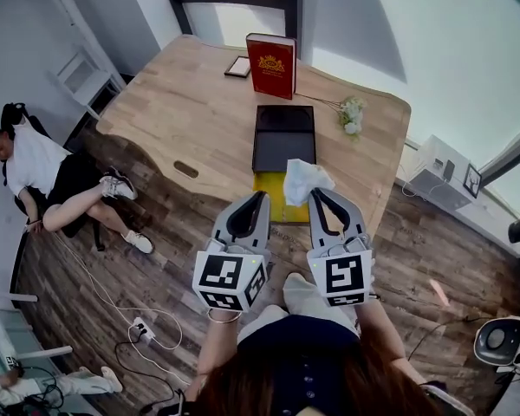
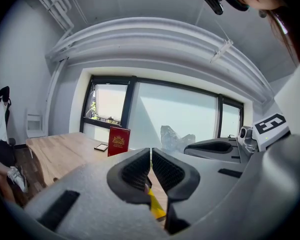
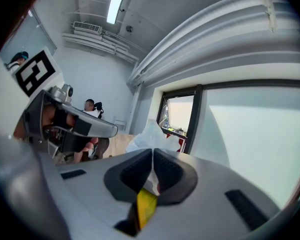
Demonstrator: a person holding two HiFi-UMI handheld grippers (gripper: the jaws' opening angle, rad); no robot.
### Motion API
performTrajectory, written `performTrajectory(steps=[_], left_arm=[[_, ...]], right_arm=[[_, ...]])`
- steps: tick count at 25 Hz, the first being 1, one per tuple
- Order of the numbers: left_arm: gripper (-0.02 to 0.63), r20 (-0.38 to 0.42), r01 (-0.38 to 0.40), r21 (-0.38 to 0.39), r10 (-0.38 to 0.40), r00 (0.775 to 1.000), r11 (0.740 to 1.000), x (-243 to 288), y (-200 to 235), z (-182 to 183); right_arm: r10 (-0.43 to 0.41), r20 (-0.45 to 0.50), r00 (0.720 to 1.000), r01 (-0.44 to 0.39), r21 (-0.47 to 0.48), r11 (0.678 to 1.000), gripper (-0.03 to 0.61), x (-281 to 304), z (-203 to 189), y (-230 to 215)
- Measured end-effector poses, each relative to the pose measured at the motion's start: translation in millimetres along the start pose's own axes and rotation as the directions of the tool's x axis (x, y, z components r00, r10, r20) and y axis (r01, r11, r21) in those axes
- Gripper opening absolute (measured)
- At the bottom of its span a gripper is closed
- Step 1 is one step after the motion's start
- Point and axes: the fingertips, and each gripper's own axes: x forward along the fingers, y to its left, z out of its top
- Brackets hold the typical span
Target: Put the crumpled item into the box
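Note:
The crumpled item, a wad of white paper, hangs over the near end of the box, pinched at its lower edge by my right gripper. In the right gripper view the paper rises from between the shut jaws of the right gripper. The box is a flat black tray lying open on the wooden table, with a yellow part at its near end. My left gripper hovers just left of the paper, shut with nothing in it; in the left gripper view its tips meet and the paper shows beyond them.
A red upright panel stands at the box's far end, with a small dark frame left of it and white flowers near the table's right edge. A person sits on the floor at left. Cables and a power strip lie on the floor.

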Motion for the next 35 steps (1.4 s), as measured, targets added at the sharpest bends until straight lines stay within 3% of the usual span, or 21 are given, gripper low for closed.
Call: performTrajectory(steps=[16, 24, 35], left_arm=[[0.035, -0.019, -0.087, -0.049, 0.086, 0.996, 0.995, 45, 34, -4], [0.035, -0.021, -0.069, -0.062, 0.068, 0.997, 0.996, 56, 61, -3], [0.035, -0.042, -0.055, -0.085, 0.052, 0.998, 0.995, 80, 92, -9]], right_arm=[[0.1, -0.135, 0.986, -0.123, -0.172, 0.977, 0.029, 62, -54, 0], [0.119, -0.2, 0.973, -0.162, -0.215, 0.963, 0.029, 91, -74, 11], [0.182, -0.311, 0.933, -0.264, -0.243, 0.933, 0.029, 129, -117, 29]])
